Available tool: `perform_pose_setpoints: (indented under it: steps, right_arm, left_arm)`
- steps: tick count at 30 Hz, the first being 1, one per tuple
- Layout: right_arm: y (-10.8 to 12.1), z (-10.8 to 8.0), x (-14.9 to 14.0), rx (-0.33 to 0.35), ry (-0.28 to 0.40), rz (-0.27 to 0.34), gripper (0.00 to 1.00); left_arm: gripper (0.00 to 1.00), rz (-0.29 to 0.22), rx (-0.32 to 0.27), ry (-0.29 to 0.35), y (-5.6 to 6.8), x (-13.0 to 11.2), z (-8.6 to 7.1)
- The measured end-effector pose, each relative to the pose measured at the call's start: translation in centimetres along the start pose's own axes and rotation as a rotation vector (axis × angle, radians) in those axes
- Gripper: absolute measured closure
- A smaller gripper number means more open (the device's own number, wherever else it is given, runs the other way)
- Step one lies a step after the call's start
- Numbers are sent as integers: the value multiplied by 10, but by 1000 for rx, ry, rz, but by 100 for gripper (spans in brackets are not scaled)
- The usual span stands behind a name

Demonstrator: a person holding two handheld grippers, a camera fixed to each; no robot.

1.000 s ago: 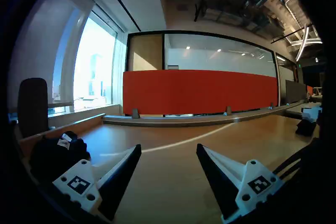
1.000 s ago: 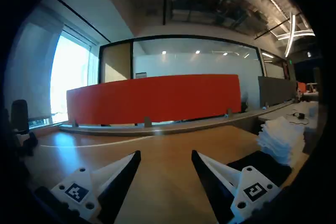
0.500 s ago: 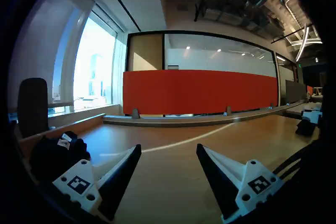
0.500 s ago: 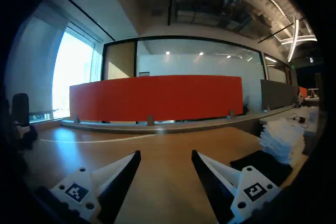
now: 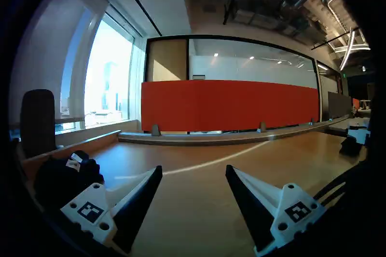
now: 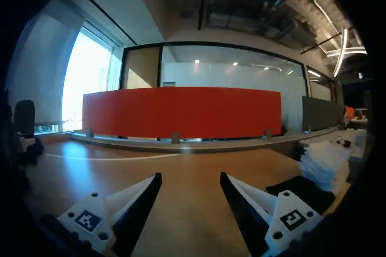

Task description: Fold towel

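Observation:
In the left gripper view, my left gripper (image 5: 193, 170) is open low over the wooden table (image 5: 202, 160), nothing between its fingers. A heap of black towels (image 5: 65, 177) lies at its left, beside the left finger. In the right gripper view, my right gripper (image 6: 190, 177) is open above the table (image 6: 188, 170) with an empty gap. A stack of folded white towels (image 6: 325, 165) stands at the right, and a flat black towel (image 6: 301, 192) lies in front of it, partly behind the right finger.
A long red divider (image 5: 229, 105) runs along the table's far edge, also seen as the red divider (image 6: 181, 112) in the right gripper view. A dark chair back (image 5: 37, 122) stands at the left by a bright window (image 5: 108, 83). The other gripper (image 5: 354, 141) shows at the far right of the left gripper view.
The right gripper has turned slightly, so the divider and white stack shifted a little in its view. The left gripper has stayed still.

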State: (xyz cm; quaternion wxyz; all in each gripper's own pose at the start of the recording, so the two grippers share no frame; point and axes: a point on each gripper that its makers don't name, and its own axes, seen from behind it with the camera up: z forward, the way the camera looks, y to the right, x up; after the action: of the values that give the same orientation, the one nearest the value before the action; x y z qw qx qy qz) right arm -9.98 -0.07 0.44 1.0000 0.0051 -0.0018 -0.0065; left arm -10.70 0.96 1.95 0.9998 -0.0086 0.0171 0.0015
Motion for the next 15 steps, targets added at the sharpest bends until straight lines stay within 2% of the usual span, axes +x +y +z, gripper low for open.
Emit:
perform_pose_setpoints:
  steps: [15]
  right_arm:
    - [0,0,-1,0,-1,0,7]
  left_arm:
    - [2,0,0,0,1,0,-1]
